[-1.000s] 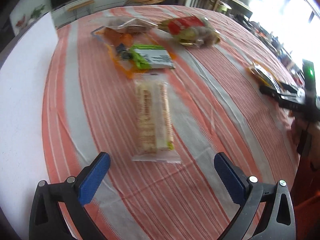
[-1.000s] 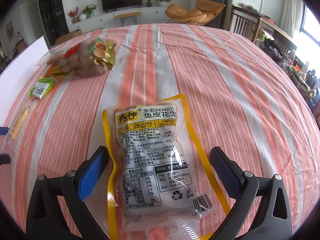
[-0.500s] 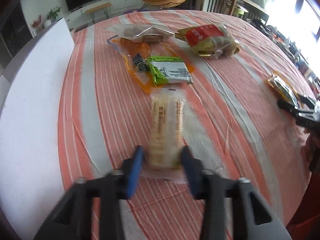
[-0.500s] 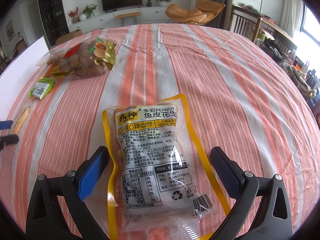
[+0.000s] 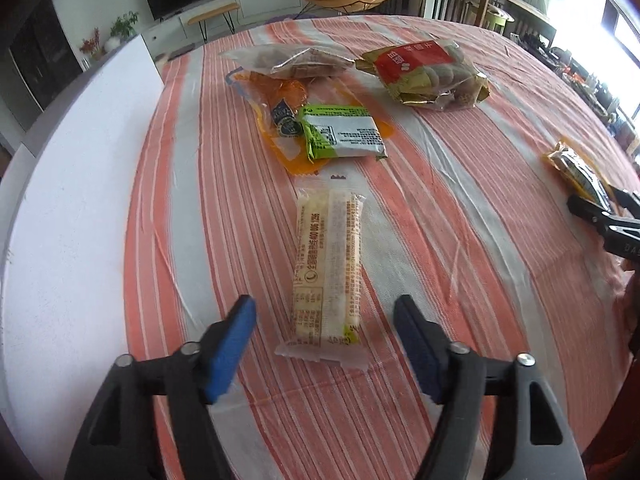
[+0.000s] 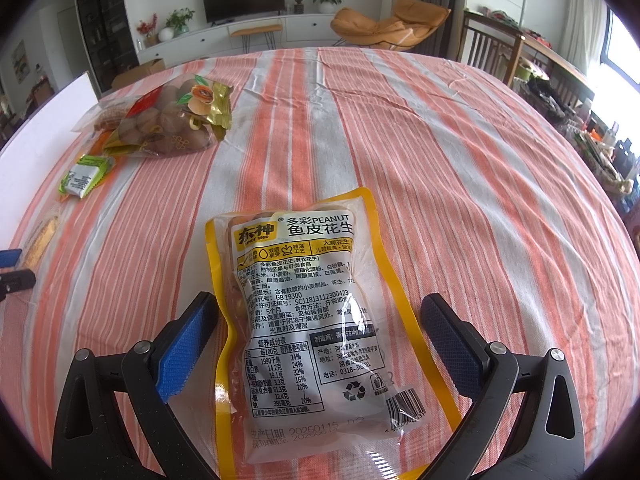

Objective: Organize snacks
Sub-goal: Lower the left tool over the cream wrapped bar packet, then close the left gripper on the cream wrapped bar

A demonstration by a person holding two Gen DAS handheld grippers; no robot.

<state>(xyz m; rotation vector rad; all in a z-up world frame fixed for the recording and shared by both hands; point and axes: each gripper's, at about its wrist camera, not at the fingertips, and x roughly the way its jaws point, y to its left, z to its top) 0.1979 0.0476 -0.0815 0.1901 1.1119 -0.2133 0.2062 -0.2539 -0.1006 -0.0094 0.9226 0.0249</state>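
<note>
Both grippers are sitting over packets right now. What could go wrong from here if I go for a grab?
1. The left gripper has just been opening; the cracker packet lies loose between its jaws, so closing near the end seal may only pinch film.
2. The right gripper is open around the peanut pouch; the glossy pouch could buckle or slip.

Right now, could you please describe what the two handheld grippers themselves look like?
Both are alike. The left gripper and the right gripper each have two black plastic fingers with triangular cut-outs and silver round screw heads at the joints. Each finger carries a blue pad with a fine cross-hatched texture on its inner face. No cables, sleeves or hands are in view.
</note>
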